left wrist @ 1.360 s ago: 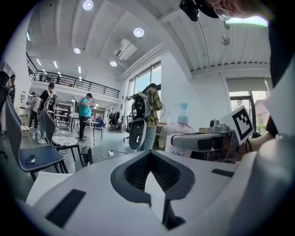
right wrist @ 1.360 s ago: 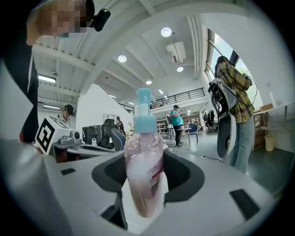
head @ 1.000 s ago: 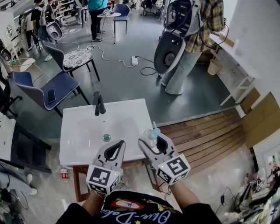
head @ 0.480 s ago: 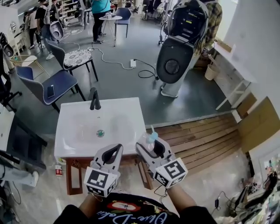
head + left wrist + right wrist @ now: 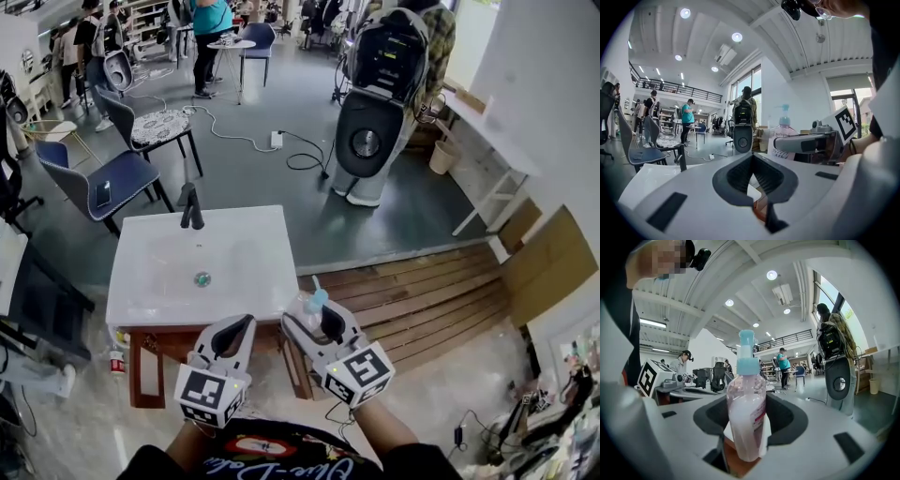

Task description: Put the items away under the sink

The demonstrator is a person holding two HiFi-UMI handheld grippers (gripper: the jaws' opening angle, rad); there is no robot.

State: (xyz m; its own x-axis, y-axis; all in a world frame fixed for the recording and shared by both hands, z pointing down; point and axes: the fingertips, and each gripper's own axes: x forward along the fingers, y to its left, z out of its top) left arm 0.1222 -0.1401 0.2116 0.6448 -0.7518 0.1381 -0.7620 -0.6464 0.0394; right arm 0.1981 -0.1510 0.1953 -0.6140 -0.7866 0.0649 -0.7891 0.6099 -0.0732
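A white sink top [image 5: 150, 291] with a black faucet [image 5: 190, 208] stands on a wooden frame just ahead of me. My right gripper [image 5: 313, 315] is shut on a clear pump bottle [image 5: 318, 299] with a light-blue pump, held upright off the sink's front right corner. In the right gripper view the bottle [image 5: 746, 418] stands between the jaws of my right gripper [image 5: 747, 405]. My left gripper [image 5: 242, 324] hangs beside it at the sink's front edge, shut and holding nothing. The left gripper view shows my left gripper [image 5: 752, 157] with its jaws together, and the bottle [image 5: 783, 136] off to the right.
A small bottle [image 5: 115, 361] stands on the floor by the sink's left leg. Wooden planks [image 5: 422, 300] cover the floor to the right. Beyond the sink are chairs [image 5: 108, 192], a floor cable [image 5: 234, 131] and a person carrying a large dark device [image 5: 370, 122].
Both grippers have drawn back from over the sink's front edge to just in front of it. The bottle stays in the right gripper. The sink now sits further left and further off.
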